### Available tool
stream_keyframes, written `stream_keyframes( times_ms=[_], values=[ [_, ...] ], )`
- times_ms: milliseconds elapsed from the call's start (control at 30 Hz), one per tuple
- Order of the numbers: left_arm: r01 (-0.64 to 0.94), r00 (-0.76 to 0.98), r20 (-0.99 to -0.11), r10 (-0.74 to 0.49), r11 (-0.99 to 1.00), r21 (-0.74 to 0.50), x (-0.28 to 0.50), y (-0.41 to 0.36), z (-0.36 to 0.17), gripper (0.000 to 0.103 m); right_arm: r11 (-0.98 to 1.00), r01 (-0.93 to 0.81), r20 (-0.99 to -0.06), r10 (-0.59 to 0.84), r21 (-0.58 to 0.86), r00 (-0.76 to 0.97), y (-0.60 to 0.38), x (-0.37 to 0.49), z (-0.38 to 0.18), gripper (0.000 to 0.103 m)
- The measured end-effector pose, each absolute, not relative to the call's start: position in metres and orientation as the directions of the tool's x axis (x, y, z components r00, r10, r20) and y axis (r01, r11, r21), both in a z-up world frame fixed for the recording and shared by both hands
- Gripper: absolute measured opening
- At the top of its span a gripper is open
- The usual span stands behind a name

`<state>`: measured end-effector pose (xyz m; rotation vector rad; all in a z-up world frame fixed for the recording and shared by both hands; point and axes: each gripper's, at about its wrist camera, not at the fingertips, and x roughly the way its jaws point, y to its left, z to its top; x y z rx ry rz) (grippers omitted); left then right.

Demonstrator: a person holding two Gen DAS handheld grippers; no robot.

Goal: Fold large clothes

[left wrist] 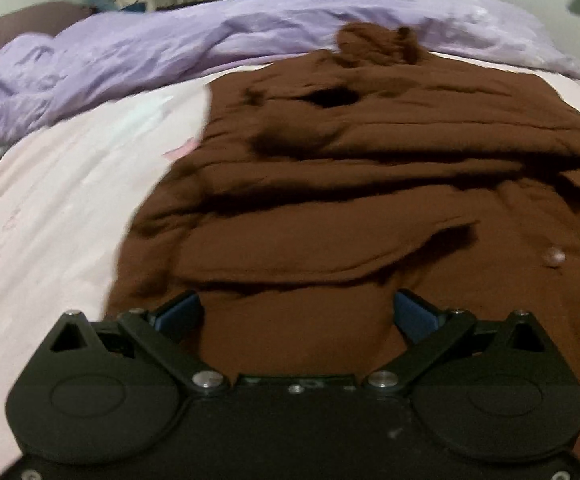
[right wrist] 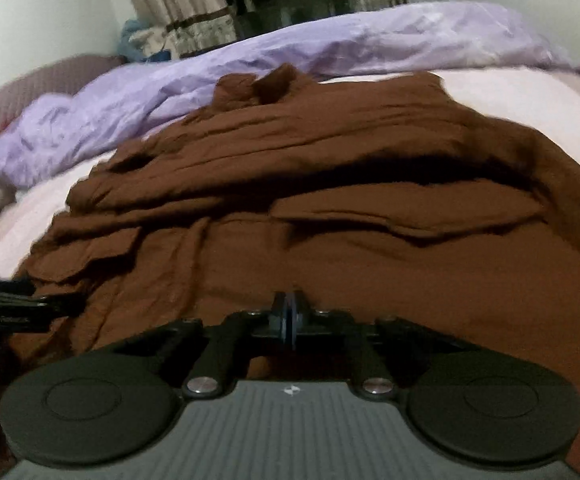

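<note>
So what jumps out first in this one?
A big rumpled brown garment sprawls across the pale pink bedsheet, with a lilac duvet bunched behind it. Nearest the cameras, the left tongs gape over its near edge while the right tongs are pinched shut.

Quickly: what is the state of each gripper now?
Left gripper: open, over the brown garment.
Right gripper: shut at the garment's near edge; grip on cloth cannot be told.

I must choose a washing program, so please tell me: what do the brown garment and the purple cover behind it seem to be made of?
The brown garment looks like a matte, soft woven cloth, maybe cotton or linen: no shine, many fine creases. The purple cover looks smoother, perhaps satin or polyester: its crumpled folds show a faint sheen. The blur leaves both uncertain.
</note>
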<state>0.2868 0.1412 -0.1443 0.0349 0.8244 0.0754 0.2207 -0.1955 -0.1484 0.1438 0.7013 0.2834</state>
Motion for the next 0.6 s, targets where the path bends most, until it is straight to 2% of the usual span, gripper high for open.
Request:
stream_keyframes(
  times_ms=[100, 200, 333, 467, 567, 600],
  values=[
    [-0.124, 0.665, -0.736, 0.125, 0.991, 0.056, 0.282, 0.169, -0.145, 0.103, 0.975, -0.145, -0.617, 0.220, 0.170, 0.756, -0.218, 0.212, -0.145, 0.003],
    [-0.147, 0.659, -0.744, 0.107, 0.989, 0.012, 0.277, 0.187, -0.145, 0.103, 0.991, -0.074, -0.617, 0.128, 0.111, 0.776, -0.245, 0.211, -0.145, 0.003],
    [-0.193, 0.642, -0.739, 0.204, 0.976, 0.101, 0.267, 0.188, -0.144, 0.103, 0.993, 0.047, -0.606, 0.027, 0.105, 0.795, -0.291, 0.207, -0.143, 0.003],
    [-0.263, 0.614, -0.773, 0.157, 0.965, -0.013, 0.260, 0.212, -0.143, 0.103, 0.980, 0.108, -0.591, 0.011, 0.165, 0.807, -0.323, 0.200, -0.142, 0.003],
    [-0.278, 0.612, -0.772, 0.172, 0.961, -0.006, 0.261, 0.207, -0.138, 0.103, 0.978, 0.191, -0.606, -0.102, 0.084, 0.789, -0.314, 0.199, -0.139, 0.009],
    [-0.267, 0.617, -0.768, 0.174, 0.964, 0.003, 0.261, 0.202, -0.134, 0.103, 0.976, 0.216, -0.617, -0.145, 0.042, 0.774, -0.304, 0.200, -0.137, 0.016]
  ],
)
